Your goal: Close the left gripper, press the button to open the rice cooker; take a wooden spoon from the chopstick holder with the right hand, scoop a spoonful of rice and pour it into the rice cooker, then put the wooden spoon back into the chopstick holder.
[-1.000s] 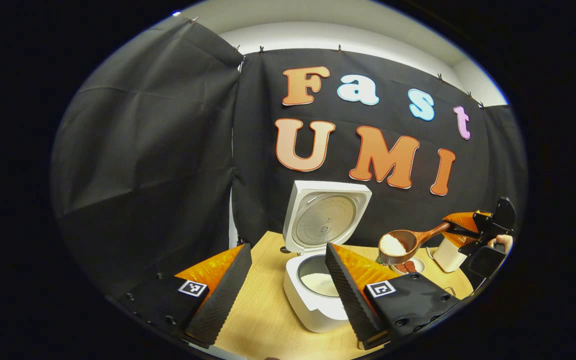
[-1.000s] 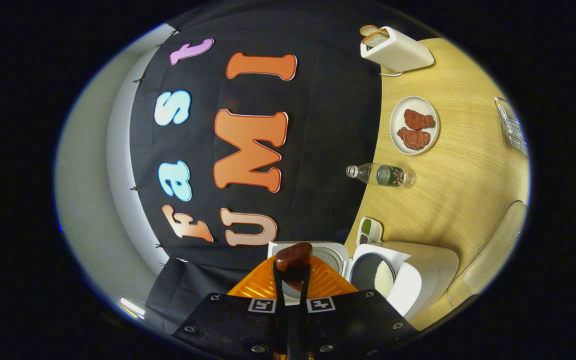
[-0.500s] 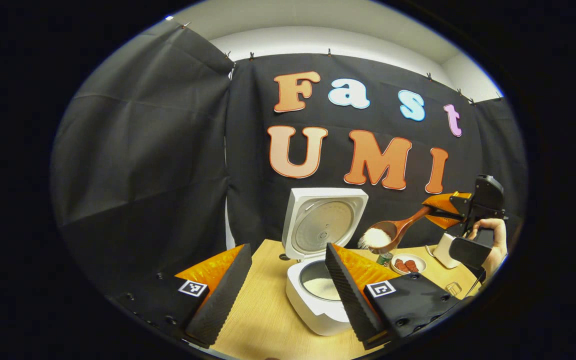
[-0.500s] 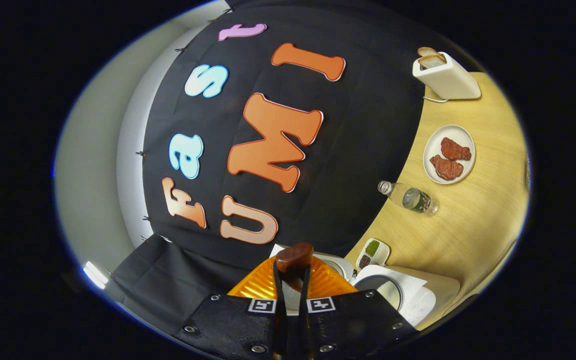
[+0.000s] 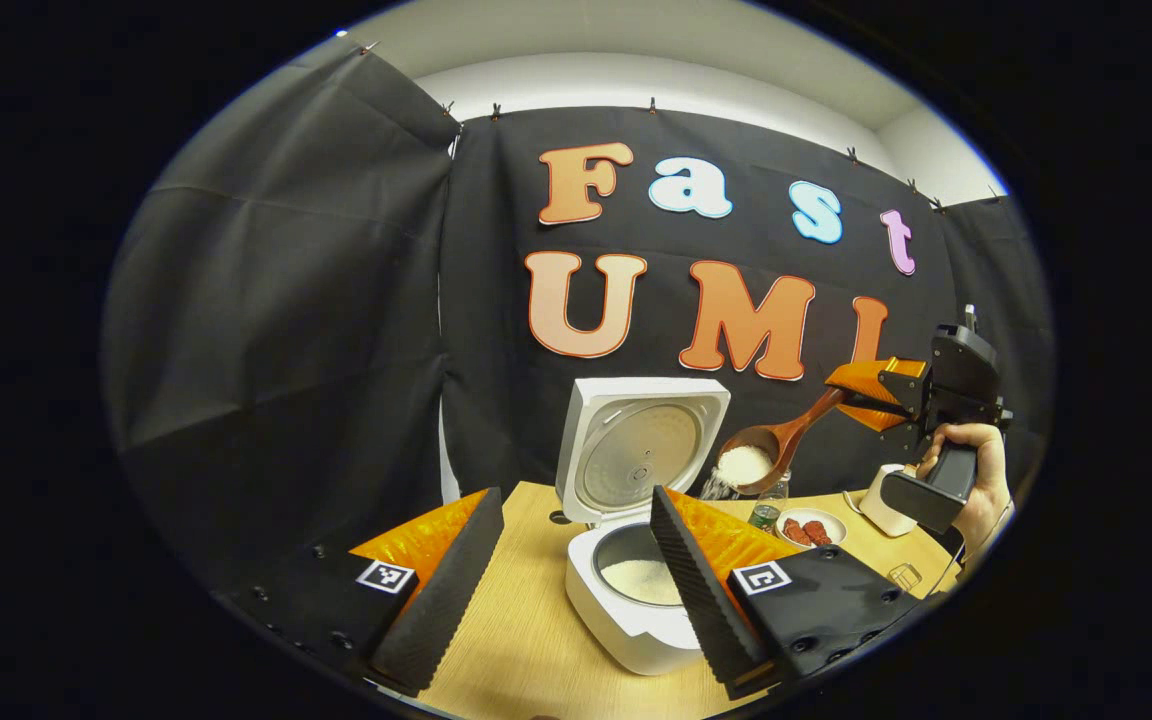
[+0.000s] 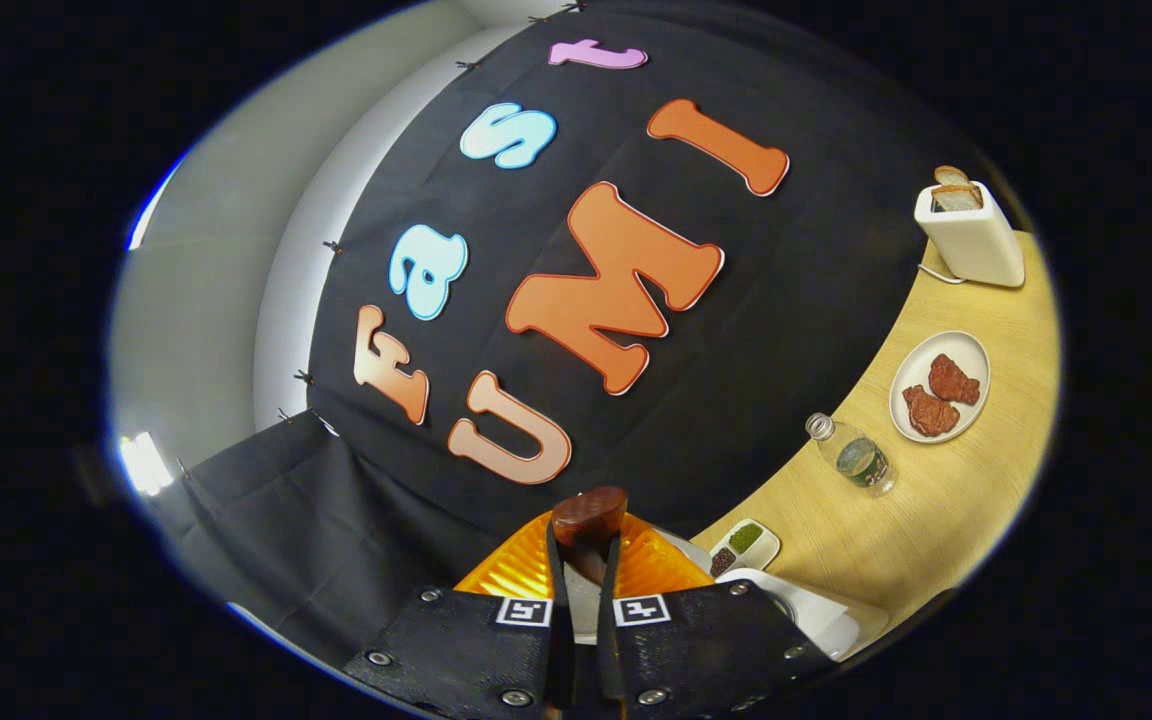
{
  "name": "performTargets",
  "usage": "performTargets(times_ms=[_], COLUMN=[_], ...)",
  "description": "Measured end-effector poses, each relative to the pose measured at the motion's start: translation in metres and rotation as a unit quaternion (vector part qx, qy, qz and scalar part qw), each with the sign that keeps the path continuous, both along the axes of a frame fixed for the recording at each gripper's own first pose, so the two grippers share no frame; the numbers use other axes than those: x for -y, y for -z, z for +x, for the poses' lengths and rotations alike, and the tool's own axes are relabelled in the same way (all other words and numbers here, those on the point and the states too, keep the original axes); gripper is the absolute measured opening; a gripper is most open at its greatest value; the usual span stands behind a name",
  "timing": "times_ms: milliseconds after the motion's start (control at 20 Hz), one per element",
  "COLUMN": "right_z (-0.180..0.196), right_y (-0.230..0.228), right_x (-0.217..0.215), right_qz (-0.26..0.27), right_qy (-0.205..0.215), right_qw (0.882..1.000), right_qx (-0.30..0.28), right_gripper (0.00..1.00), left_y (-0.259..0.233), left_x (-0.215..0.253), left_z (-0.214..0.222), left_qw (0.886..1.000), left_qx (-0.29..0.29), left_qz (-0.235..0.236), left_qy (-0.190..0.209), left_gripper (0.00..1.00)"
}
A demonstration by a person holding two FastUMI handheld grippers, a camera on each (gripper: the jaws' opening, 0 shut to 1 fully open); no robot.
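Left gripper view: the left gripper hangs over a wooden table with its fingers spread wide and nothing between them. Between the fingers stands a white rice cooker, its lid raised upright and rice in its pot. Above and right of the pot, a wooden spoon tilts bowl-down, rice spilling from its lip. The right gripper, held by a hand, clamps the spoon's handle.

Right gripper view: the right gripper's fingers press close together on the spoon's handle. The view is rolled sideways. On the table lie a plate of meat, a bottle and a toaster.
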State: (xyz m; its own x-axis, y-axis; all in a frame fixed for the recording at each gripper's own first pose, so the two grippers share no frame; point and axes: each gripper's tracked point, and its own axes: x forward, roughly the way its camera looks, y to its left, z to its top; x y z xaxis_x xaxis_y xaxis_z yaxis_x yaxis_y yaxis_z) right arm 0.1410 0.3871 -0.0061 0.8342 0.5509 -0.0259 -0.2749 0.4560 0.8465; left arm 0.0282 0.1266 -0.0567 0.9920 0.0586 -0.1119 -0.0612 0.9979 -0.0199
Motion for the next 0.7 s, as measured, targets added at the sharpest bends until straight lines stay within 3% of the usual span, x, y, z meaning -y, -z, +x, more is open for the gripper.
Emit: performTargets(times_ms=[700], right_z=[0.003], right_y=[0.0], right_x=[-0.024], right_qz=[-0.066], right_qy=[-0.005], right_qw=[0.997], right_qx=[0.047], right_gripper=[0.08], left_y=[0.001], left_x=[-0.015], left_z=[0.002], left_qw=[1.0], left_qx=[-0.002], left_qz=[-0.009], left_qy=[-0.004], left_gripper=[1.0])
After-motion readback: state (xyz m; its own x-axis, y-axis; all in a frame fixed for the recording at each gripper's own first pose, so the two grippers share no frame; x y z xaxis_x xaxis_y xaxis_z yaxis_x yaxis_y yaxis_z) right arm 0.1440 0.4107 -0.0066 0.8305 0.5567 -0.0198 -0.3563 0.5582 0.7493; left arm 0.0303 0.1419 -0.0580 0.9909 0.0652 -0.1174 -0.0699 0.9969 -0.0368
